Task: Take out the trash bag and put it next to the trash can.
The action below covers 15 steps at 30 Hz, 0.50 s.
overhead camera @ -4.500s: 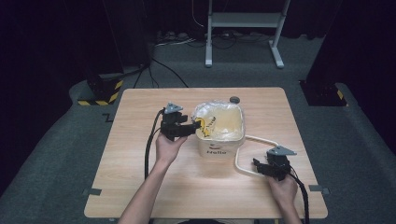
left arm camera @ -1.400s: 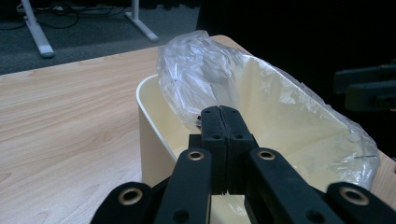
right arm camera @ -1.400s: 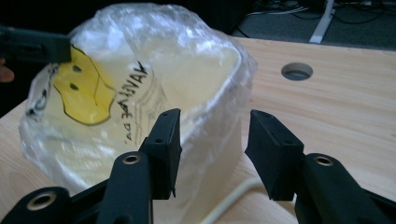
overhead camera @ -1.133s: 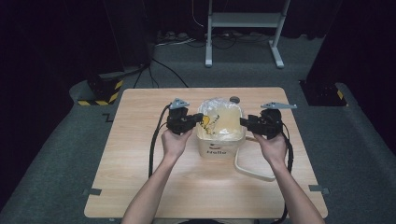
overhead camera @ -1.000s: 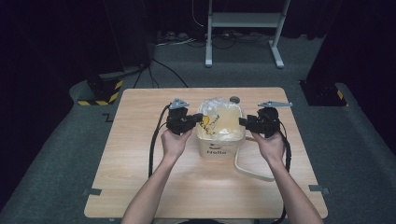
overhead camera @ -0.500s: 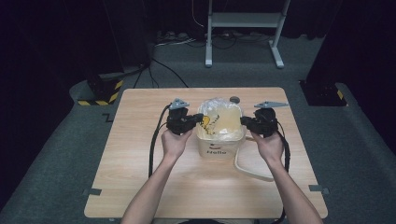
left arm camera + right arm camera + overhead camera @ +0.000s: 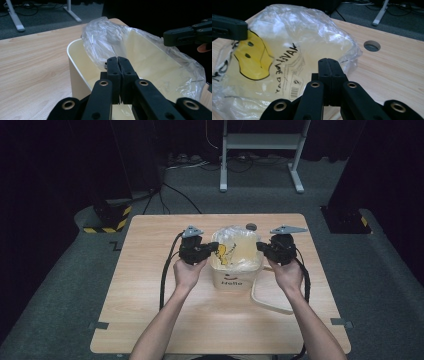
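Note:
A cream bin (image 7: 235, 281) marked "Hello" stands mid-table, lined with a clear plastic bag (image 7: 241, 248) that bears a yellow smiley (image 7: 253, 58). My left gripper (image 7: 214, 248) is at the bin's left rim, its jaws (image 7: 117, 59) shut on the bag's film there. At the right rim my right gripper (image 7: 260, 246) has just been closing. Its jaws (image 7: 329, 60) now stand together, with the bag's crumpled edge pinched at their tips. Each gripper view shows the other gripper's black tip across the bag (image 7: 167, 38) (image 7: 243, 29).
A thin cream ring (image 7: 266, 301) lies on the table just right of the bin, by my right wrist. A round hole (image 7: 251, 226) sits in the tabletop behind the bin. Bare wood lies in front and to the left. A white stand (image 7: 260, 142) is on the floor beyond.
The right hand came up from beside the ring to the bin's right rim, edged in towards the bag, and its jaws shut. The left gripper stayed put.

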Each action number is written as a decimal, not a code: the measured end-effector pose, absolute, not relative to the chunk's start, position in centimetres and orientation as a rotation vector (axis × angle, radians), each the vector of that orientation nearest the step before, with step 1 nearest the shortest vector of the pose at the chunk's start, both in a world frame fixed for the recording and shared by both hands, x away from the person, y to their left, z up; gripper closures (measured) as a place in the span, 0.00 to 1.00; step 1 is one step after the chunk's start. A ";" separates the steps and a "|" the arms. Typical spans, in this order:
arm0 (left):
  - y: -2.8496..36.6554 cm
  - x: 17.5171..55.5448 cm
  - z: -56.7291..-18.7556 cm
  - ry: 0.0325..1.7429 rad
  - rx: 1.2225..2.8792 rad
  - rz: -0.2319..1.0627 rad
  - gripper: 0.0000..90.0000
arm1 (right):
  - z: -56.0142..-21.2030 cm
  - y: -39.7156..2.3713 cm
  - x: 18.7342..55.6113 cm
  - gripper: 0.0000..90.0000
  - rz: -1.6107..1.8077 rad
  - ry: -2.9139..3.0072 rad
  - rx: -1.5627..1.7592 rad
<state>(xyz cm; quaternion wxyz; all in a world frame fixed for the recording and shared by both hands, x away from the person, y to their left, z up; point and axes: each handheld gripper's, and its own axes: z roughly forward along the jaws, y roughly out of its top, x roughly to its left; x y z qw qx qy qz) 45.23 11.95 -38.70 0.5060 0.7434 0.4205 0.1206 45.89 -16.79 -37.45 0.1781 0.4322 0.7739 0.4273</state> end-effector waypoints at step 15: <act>11.3 45.3 -38.9 0.975 1.797 0.234 0.65 | -36.1 -14.5 46.1 1.00 1.301 2.249 1.171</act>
